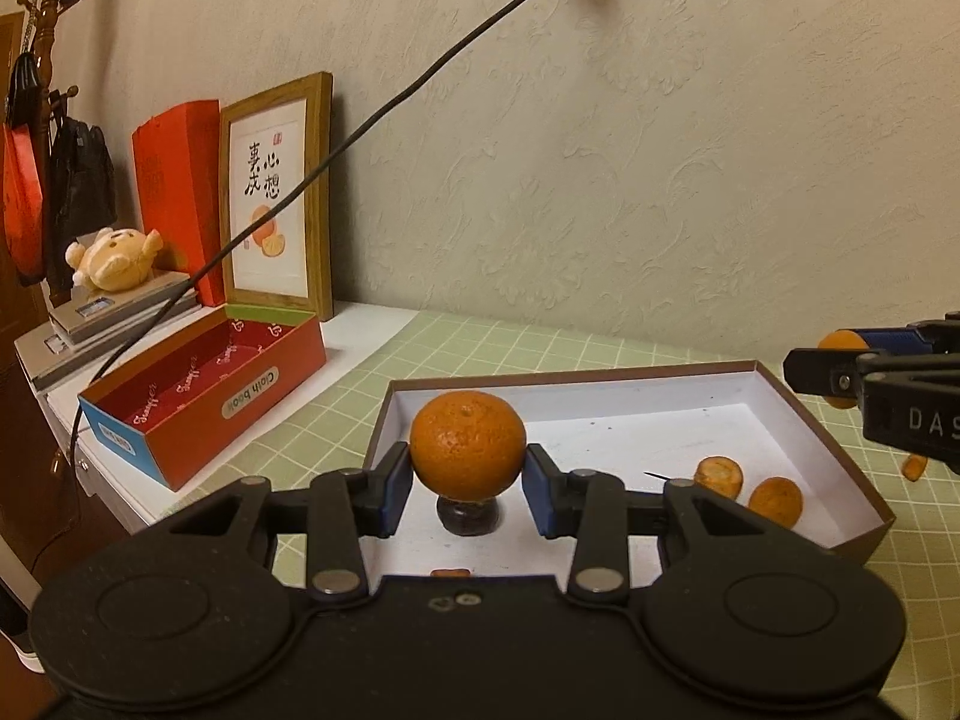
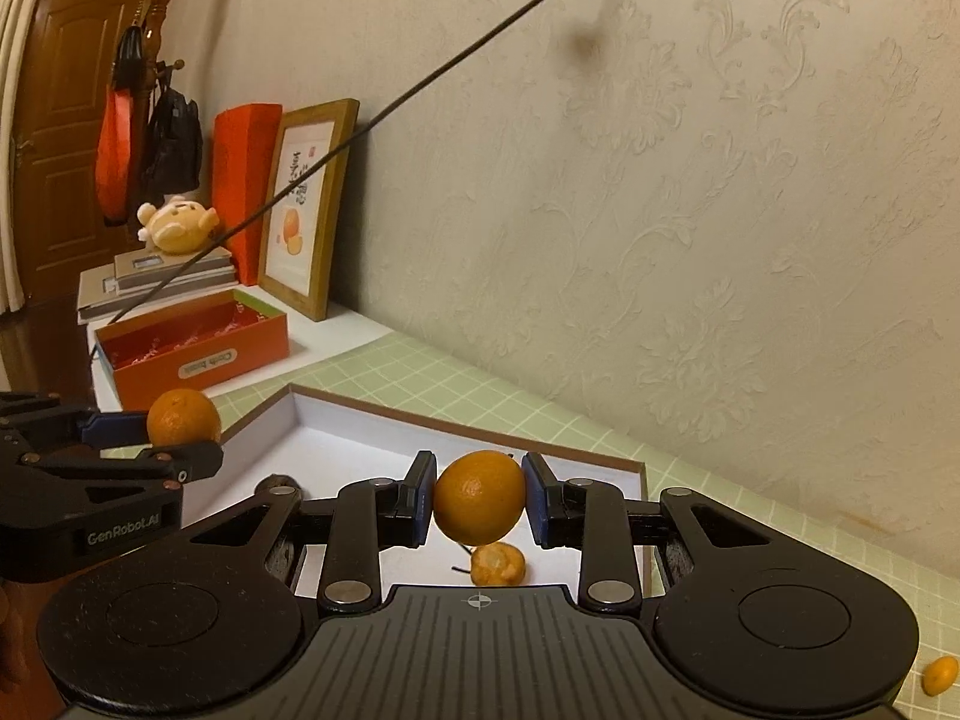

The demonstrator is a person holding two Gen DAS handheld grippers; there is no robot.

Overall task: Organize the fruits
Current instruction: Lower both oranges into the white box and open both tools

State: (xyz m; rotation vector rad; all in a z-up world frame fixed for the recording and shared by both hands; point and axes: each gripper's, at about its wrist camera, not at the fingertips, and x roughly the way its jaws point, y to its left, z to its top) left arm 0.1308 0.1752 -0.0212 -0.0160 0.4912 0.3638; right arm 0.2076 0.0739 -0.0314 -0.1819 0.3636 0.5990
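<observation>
Mandarin stem-dimple up, pinched in left tool; right tool pinches kumquat, long axis tilted.

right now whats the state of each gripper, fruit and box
left gripper: shut on large orange
right gripper: shut on small orange
white tray: open, two small fruits inside
red box: open, no fruit visible inside

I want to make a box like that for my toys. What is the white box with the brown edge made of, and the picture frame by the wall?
The shallow box looks like cardboard: thin folded walls, matte white inside, brown rim. The picture frame looks like wood, with a brown, grain-like, slightly shiny finish, though it could be imitation.
</observation>
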